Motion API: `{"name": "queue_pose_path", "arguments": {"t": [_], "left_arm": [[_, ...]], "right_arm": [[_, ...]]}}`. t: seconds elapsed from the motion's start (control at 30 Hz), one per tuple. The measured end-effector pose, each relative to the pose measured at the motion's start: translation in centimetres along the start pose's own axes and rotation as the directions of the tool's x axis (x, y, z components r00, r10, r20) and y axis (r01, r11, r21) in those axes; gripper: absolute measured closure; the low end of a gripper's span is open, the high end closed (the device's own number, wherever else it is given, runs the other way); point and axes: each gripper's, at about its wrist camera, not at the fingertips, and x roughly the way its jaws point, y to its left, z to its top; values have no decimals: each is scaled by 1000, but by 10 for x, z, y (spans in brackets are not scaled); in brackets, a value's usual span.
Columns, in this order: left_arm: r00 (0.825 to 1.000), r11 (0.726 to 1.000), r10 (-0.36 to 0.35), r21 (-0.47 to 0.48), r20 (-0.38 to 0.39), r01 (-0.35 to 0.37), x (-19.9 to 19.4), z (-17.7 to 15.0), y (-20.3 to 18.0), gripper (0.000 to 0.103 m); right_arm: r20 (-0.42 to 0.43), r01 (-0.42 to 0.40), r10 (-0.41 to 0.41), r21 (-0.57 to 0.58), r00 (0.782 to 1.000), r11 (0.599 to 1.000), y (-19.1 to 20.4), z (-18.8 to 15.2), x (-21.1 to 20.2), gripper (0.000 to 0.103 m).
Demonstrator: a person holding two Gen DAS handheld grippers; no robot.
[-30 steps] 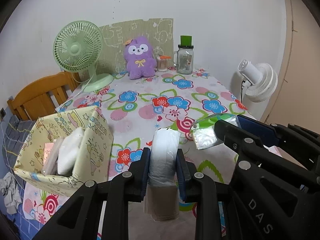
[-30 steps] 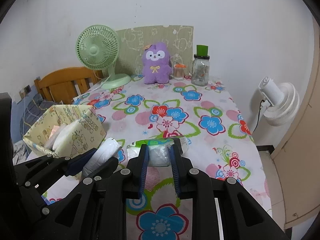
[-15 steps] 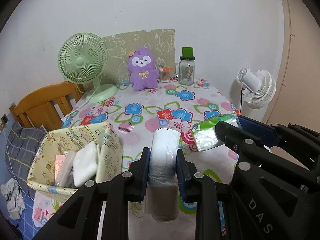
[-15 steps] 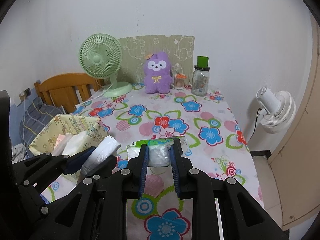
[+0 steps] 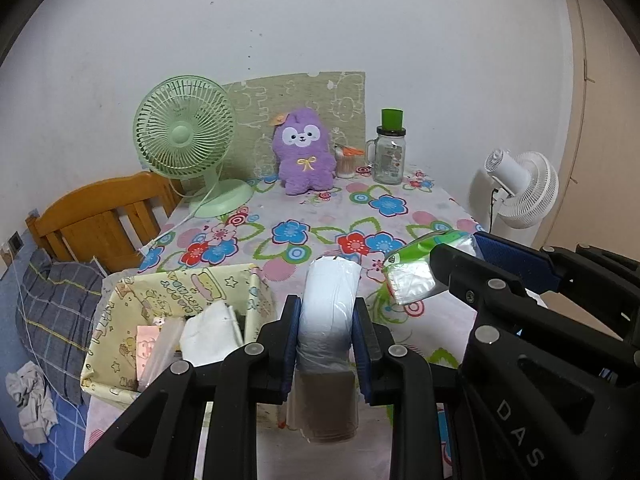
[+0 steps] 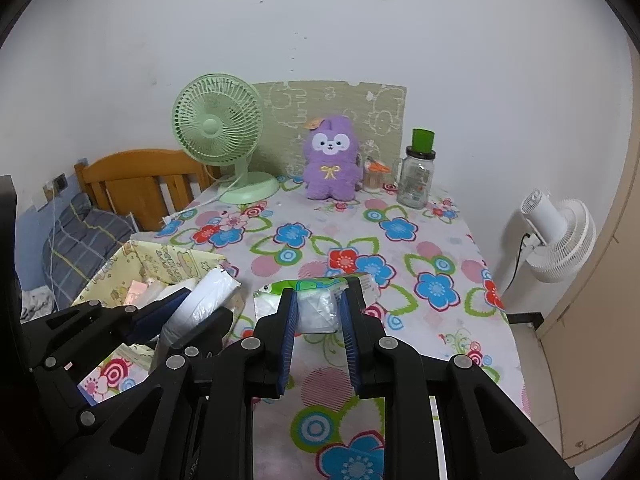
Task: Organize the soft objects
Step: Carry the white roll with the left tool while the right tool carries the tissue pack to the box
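left gripper [image 5: 326, 320]: clamped on a white plastic-wrapped pack [image 5: 329, 300], held up off the table right beside the yellow fabric box [image 5: 176, 280]
right gripper [image 6: 319, 314]: squeezing a green-topped tissue pack [image 6: 316, 304], also lifted
feel: both look light and squishy with slick film, so a mid-body pinch seems best
box contents: a few white packs already inside, hard to tell exactly what
table [image 6: 436, 248]: floral cloth

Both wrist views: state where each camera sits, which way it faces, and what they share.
Left wrist: on the left gripper, facing down the table; jaws clamp a white pack; right gripper alongside.
Right wrist: on the right gripper, same heading; jaws clamp a green-topped pack.
Shared: purple plush, green fan, yellow box.
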Motion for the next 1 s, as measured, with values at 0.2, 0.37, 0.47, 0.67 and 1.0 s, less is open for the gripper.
{"name": "queue_pose_path", "arguments": {"t": [0.2, 0.37, 0.47, 0.67, 1.0], "left_arm": [[1000, 1000, 5, -7, 7, -5, -3, 0, 16, 79], [1000, 1000, 13, -17, 8, -13, -4, 0, 29, 79], [1000, 999, 20, -26, 6, -20, -4, -1, 38, 79], [999, 998, 46, -37, 15, -45, -8, 0, 55, 79], [997, 997, 67, -40, 26, -66, -7, 4, 77, 79]], "right_arm": [[3, -14, 14, -11, 1000, 1000, 16, 5, 2, 78], [1, -24, 24, -22, 1000, 999, 31, 10, 6, 78], [-2, -38, 38, -31, 999, 999, 40, 11, 8, 78], [1, -65, 65, -45, 998, 997, 55, 16, 12, 78], [5, -111, 112, -58, 994, 992, 77, 25, 21, 78]]}}
